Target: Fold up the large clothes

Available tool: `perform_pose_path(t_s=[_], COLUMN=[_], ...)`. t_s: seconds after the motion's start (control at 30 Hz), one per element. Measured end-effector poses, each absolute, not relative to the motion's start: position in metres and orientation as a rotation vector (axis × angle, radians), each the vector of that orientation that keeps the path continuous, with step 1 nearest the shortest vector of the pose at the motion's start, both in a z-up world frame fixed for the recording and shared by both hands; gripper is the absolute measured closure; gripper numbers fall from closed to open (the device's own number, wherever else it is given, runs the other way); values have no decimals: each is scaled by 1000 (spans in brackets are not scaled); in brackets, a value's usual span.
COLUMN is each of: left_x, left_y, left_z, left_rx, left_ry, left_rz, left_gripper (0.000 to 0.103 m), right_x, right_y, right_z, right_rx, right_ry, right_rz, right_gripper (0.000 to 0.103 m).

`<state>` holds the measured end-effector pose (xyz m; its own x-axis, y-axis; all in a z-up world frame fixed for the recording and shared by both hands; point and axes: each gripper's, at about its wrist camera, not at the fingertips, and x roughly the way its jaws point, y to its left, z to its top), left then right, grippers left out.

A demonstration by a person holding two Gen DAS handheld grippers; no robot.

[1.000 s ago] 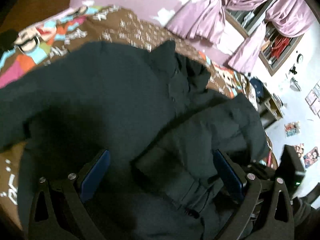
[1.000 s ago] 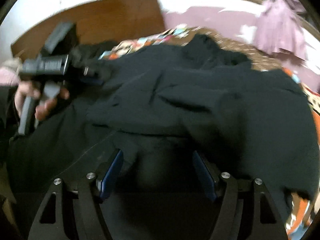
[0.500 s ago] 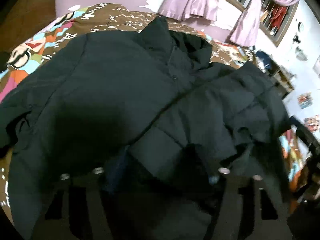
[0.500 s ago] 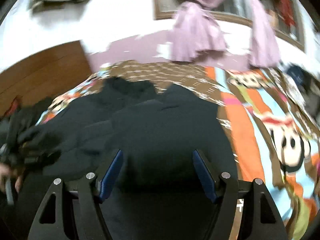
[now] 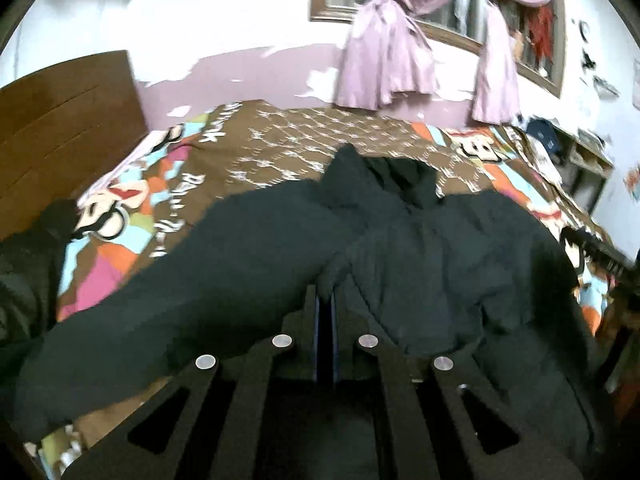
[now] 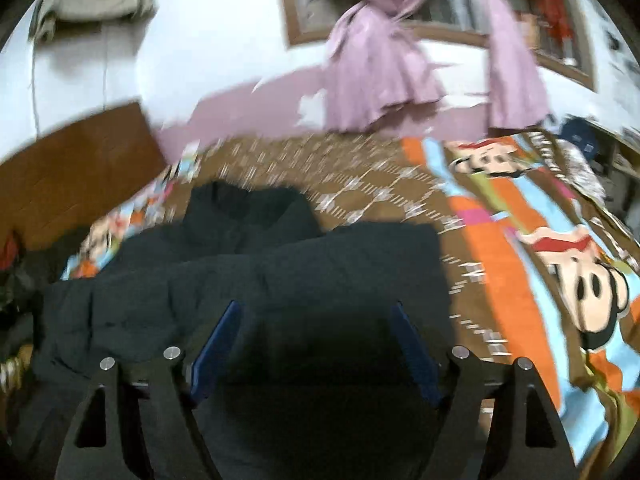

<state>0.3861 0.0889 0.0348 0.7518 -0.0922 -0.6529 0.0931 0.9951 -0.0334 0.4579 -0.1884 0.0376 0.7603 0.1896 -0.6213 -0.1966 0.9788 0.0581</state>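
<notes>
While the black padded jacket (image 5: 420, 248) lies spread across the cartoon-print bedspread (image 5: 256, 148), collar toward the wall with the lilac curtains (image 5: 384, 64), the folding looks barely begun. In the left wrist view, 1 side of the jacket appears to be laid inward over the body, its edge making a diagonal ridge down the middle, while the other sleeve (image 5: 168, 296) stretches out unfolded toward the wooden headboard (image 5: 68, 120). By my reading, that sleeve has yet to be brought in, and the body has yet to be doubled from hem to collar; nothing like a compact bundle exists so far.

The left gripper (image 5: 325, 300) points forward over the jacket's middle, its 2 blue-padded jaws pressed together with only a thin sliver between them. Its tips sit right at the ridge of dark cloth, and it seems to pinch that fold, though black fabric against black fingers makes the bite hard to confirm.

The right gripper (image 6: 316, 316) hovers above the jacket's other half, jaws spread wide and holding nothing, with dark cloth visible in the gap beneath. Motion blur smears this view, so I cannot tell whether its tips touch the fabric. A dark heap (image 5: 24, 280) lies at the bed's edge near the headboard.
</notes>
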Motion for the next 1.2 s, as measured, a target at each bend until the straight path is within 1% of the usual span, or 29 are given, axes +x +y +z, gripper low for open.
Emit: perform_pose_path(t_s=[0.07,0.17,0.2,0.27,0.37,0.53,0.67,0.7,0.77,0.8,0.83,0.9,1.0,1.2], left_x=[394,409,416,421,421,409,401,396,388,379,371,353,332,290], left_y=[102,113,118,123,123,117,133,143,157,170,182,203,229,292], left_z=[30,7,-5,-25,-47,-58,-45,-40,-29,-23,-17,-7,4,18], left_rx=[37,84,89,122,185,243,119,60,-26,-100,-167,-300,-343,-505], left_ry=[802,933,971,1001,1008,970,911,898,878,851,822,768,755,683], left_rz=[-91,-85,-84,-67,-53,-32,-39,-23,10,27,29,-14,105,249], left_gripper=[100,100,100,100,100,100,94,91,80,64,52,50,33,33], right_x=[472,486,491,495,495,489,484,480,474,472,470,468,464,462], right_y=[-164,-141,-136,-131,-130,-128,-132,-132,-130,-125,-116,-96,-62,9], right_z=[20,-14,-26,-45,-59,-63,-52,-46,-34,-27,-20,-10,-2,-3], right_rx=[-90,-178,-204,-221,-257,-288,-251,-234,-195,-181,-175,-167,-162,-164], right_ry=[741,829,864,881,868,851,824,799,755,735,722,719,720,760], right_rz=[241,256,249,250,252,242,240,233,256,272,290,337,409,537], right_gripper=[27,26,23,20,19,18,16,16,16,16,16,16,16,15])
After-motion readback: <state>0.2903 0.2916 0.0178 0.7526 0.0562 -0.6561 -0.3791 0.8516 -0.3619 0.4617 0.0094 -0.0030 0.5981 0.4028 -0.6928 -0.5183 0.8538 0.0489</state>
